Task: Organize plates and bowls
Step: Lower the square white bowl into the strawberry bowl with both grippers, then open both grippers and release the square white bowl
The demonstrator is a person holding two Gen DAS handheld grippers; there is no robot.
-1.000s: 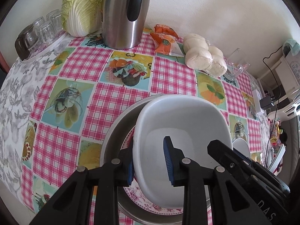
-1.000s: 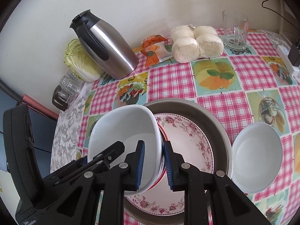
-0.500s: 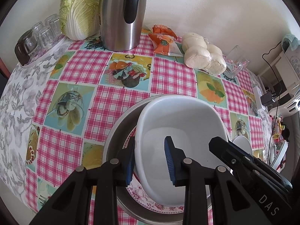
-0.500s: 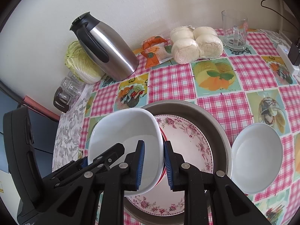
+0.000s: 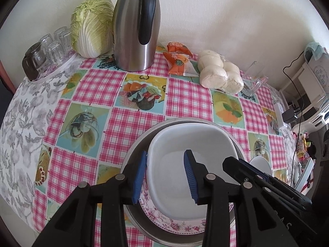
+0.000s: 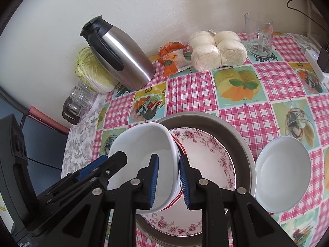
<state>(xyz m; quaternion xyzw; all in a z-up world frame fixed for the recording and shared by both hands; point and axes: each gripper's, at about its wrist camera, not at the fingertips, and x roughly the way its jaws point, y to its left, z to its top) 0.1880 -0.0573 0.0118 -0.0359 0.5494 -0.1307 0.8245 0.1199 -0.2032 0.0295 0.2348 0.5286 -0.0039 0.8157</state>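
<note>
A white squarish bowl (image 5: 193,144) (image 6: 144,142) hangs above a floral plate (image 6: 207,154) (image 5: 174,224) that lies in a steel pan (image 6: 224,127) (image 5: 135,150). Both grippers hold it. My left gripper (image 5: 164,173) has its jaws around the bowl's left wall. My right gripper (image 6: 168,182) has its jaws around the bowl's right wall; a red-rimmed edge shows under it. A round white bowl (image 6: 283,175) (image 5: 260,164) sits on the table right of the pan.
At the back stand a steel thermos (image 5: 135,24), a cabbage (image 5: 92,26), several glasses (image 5: 51,47), orange snack packs (image 5: 178,61), bagged buns (image 6: 216,51) and a glass mug (image 6: 259,35). The table edge falls away at left.
Both grippers and the square bowl have drawn back and up a little from the table; the bowl stays gripped over the plate. Nothing else has moved.
</note>
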